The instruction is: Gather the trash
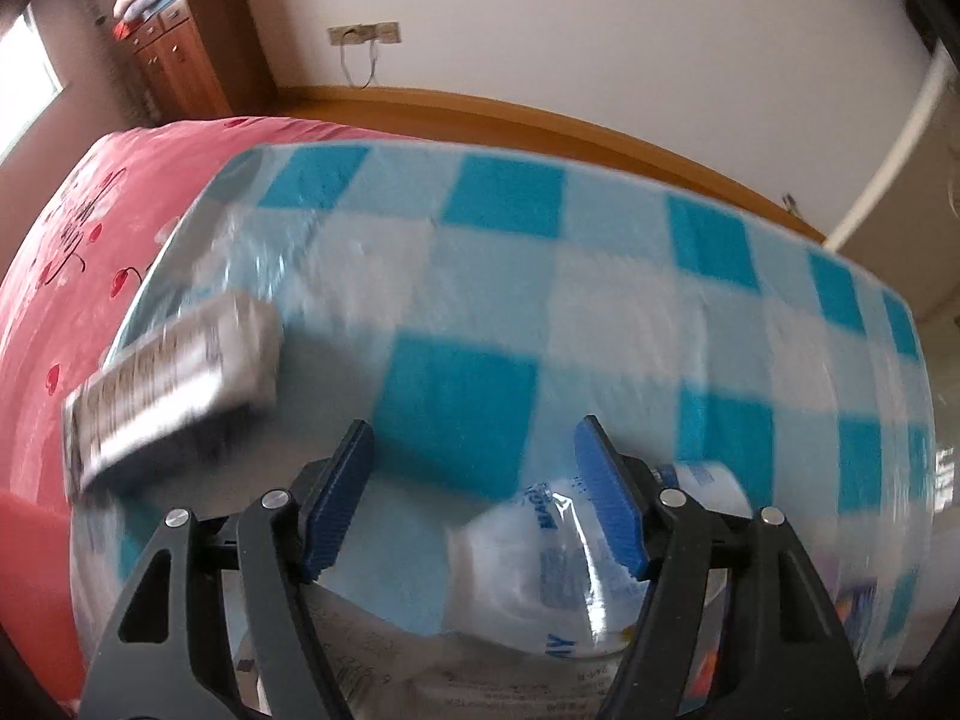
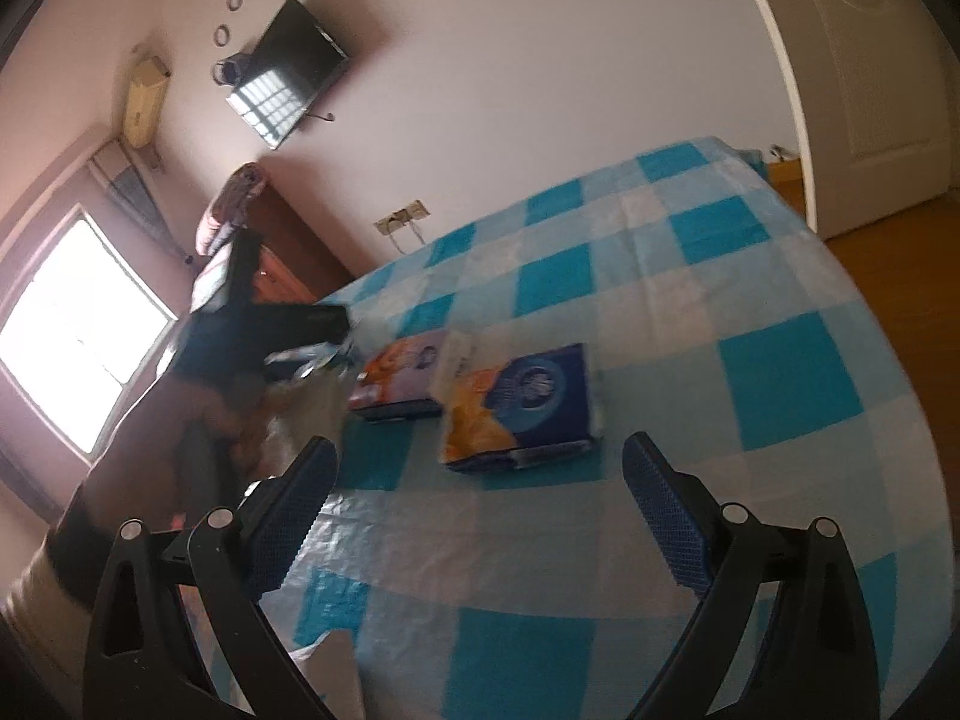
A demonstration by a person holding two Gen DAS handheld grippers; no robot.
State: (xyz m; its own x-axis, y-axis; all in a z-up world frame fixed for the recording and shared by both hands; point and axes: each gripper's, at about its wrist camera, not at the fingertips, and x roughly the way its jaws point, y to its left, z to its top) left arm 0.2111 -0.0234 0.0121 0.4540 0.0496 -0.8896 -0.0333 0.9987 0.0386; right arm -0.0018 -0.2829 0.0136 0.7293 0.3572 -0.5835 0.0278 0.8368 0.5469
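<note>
The left hand-held gripper [image 1: 474, 492] hangs half open over a crumpled clear plastic wrapper [image 1: 540, 564] near the bench's [image 1: 600, 312] near edge, its jaws not pressing it; the right hand-held gripper [image 2: 480, 516] is spread wide and empty. The wrapper looks light, soft and slippery (best pinched at a bunched fold). Blue print on it is too blurred to read. Two flattened packets [image 2: 516, 408] lie mid-bench, and a grey carton [image 1: 174, 384] at its left edge.

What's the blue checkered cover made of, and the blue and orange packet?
The checkered cover looks like thin shiny plastic sheeting: it glares and crinkles. The blue and orange packet seems to be a glossy plastic wrapper, since its edges shine, though the blur leaves that open.
</note>
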